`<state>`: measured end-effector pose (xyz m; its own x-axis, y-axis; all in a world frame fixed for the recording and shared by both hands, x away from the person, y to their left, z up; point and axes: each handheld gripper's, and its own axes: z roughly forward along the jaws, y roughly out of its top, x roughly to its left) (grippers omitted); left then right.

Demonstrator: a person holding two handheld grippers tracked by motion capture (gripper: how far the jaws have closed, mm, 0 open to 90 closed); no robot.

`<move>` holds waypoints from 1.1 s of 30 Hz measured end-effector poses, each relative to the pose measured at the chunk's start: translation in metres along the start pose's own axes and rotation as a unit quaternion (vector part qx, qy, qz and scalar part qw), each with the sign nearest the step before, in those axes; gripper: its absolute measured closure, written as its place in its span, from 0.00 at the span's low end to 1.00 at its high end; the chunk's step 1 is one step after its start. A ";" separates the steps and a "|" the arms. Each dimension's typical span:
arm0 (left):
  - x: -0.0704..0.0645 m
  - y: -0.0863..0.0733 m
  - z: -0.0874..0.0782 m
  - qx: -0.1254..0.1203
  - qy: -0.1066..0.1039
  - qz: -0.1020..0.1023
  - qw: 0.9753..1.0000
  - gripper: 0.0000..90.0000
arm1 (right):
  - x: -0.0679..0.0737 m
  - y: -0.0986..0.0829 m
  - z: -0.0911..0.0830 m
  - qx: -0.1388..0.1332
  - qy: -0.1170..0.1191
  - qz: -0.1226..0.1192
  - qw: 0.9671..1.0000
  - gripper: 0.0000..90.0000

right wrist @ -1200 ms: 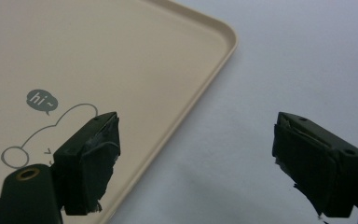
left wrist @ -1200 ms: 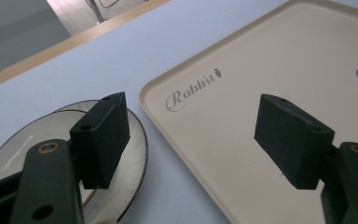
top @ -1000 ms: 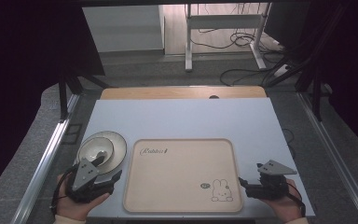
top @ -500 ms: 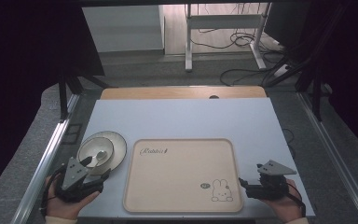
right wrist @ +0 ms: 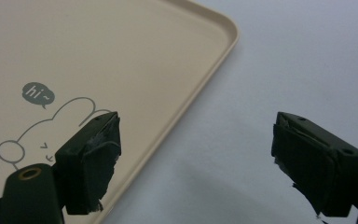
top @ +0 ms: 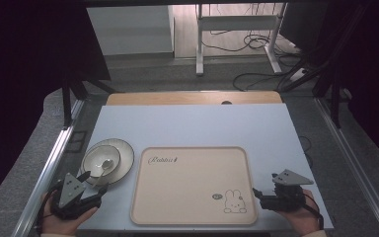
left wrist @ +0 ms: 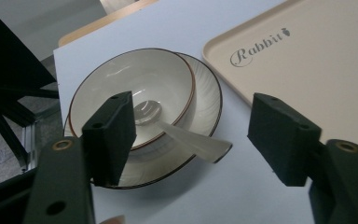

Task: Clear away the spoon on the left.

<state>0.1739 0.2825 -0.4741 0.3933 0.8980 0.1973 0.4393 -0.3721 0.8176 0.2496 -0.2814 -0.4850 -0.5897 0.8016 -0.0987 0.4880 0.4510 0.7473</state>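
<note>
Glazed ceramic bowl (left wrist: 130,93) on plate (left wrist: 205,100), holding a spoon (left wrist: 186,140): judged heavy, slick, breakable; grip the rim. Left gripper (left wrist: 191,135) and right gripper (right wrist: 196,158) jaws spread, empty

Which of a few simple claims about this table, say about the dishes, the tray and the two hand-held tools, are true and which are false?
1. The bowl sits on a plate. True.
2. A spoon rests in the bowl. True.
3. The tray holds the bowl. False: the tray is bare, and the dishes stand beside it on the table.
4. The left gripper grips the spoon. False: its fingers are apart, empty.
5. The right gripper is open. True.
</note>
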 end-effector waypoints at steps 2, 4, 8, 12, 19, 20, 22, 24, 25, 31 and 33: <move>0.000 -0.001 0.000 -0.002 0.002 -0.001 1.000 0.41 | 0.000 0.000 0.000 0.001 0.000 -0.001 1.000 0.18; 0.001 -0.002 0.000 -0.003 -0.001 0.001 1.000 0.46 | 0.000 0.000 0.001 0.002 -0.001 -0.003 1.000 0.18; 0.000 -0.002 0.001 -0.001 -0.001 0.011 1.000 0.58 | -0.001 -0.001 0.001 0.005 -0.001 -0.004 1.000 0.18; -0.002 -0.001 0.003 0.006 0.007 0.022 1.000 0.69 | -0.001 -0.001 0.001 0.004 0.001 -0.001 1.000 0.18; 0.002 -0.006 0.002 0.013 0.009 0.025 1.000 0.76 | 0.000 -0.001 0.002 0.005 0.005 -0.003 1.000 0.19; 0.002 -0.006 0.002 0.013 0.009 0.025 1.000 0.77 | 0.000 -0.001 0.002 0.005 0.005 -0.003 1.000 0.19; 0.002 -0.009 0.001 0.015 0.007 0.026 1.000 0.82 | -0.001 -0.002 0.001 0.007 0.003 -0.002 1.000 0.19; 0.001 -0.009 0.001 0.018 0.010 0.030 0.999 0.85 | -0.001 -0.002 0.002 0.008 0.002 -0.002 1.000 0.19; 0.001 -0.008 0.001 0.019 0.010 0.031 0.999 0.88 | -0.001 -0.002 0.002 0.009 0.001 -0.003 1.000 0.19; 0.001 -0.008 0.002 0.022 0.017 0.038 0.999 0.95 | 0.000 -0.002 0.002 0.012 -0.001 -0.008 1.000 0.19; 0.002 -0.008 0.002 0.018 0.023 0.035 0.999 0.97 | 0.000 -0.002 0.003 0.012 -0.001 -0.008 1.000 0.19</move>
<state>0.1725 0.2865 -0.4812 0.3865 0.8793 0.2782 0.4409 -0.4411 0.7817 0.2504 -0.2809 -0.4881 -0.5961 0.7951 -0.1115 0.4941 0.4727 0.7296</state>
